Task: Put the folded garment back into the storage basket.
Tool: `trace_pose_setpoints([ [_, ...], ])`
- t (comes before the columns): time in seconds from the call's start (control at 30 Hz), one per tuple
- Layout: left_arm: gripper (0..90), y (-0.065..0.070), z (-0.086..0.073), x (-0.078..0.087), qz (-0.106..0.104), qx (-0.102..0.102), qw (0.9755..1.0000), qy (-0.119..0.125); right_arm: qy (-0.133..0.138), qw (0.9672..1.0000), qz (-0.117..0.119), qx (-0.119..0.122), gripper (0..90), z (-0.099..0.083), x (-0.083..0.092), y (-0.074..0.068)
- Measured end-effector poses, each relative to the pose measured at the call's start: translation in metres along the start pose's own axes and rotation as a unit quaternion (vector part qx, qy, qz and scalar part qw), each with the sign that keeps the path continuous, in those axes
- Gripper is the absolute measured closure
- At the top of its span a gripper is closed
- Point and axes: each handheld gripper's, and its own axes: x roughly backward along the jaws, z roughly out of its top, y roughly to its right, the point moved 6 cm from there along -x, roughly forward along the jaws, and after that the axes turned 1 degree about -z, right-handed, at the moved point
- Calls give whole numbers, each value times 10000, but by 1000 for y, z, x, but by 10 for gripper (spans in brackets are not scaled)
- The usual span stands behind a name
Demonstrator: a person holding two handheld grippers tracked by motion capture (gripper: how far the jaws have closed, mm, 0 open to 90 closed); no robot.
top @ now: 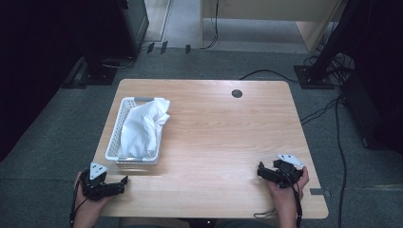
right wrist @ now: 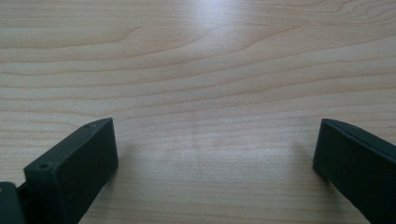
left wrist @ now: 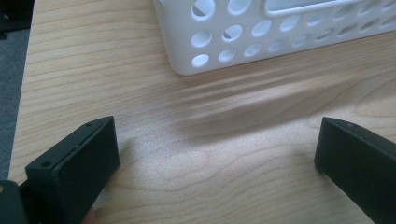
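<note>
A white perforated basket (top: 115, 137) stands on the left side of the wooden table, with crumpled white cloth (top: 142, 126) piled inside it. My left gripper (top: 124, 181) rests on the table near the front left corner, just below the basket, its jaws wide apart over bare wood. In the left gripper view the basket (left wrist: 261, 32) shows close ahead, beyond the left gripper (left wrist: 217, 154). My right gripper (top: 260, 170) lies near the front right, held by a hand, open. In the right gripper view the right gripper (right wrist: 215, 154) has nothing but wood grain between its jaws.
A dark round hole (top: 236, 93) sits near the table's far edge. Cables (top: 332, 114) run over the grey carpet at right, and black stand bases sit beyond the far corners. The table's middle is bare wood (top: 223, 137).
</note>
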Motion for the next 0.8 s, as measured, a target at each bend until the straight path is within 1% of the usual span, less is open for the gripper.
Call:
trace_pose_setpoints([
  [0.8,0,0,0,0,1,-1,10000,-2,-5,9998,-144,-126,0,-5,5,23],
])
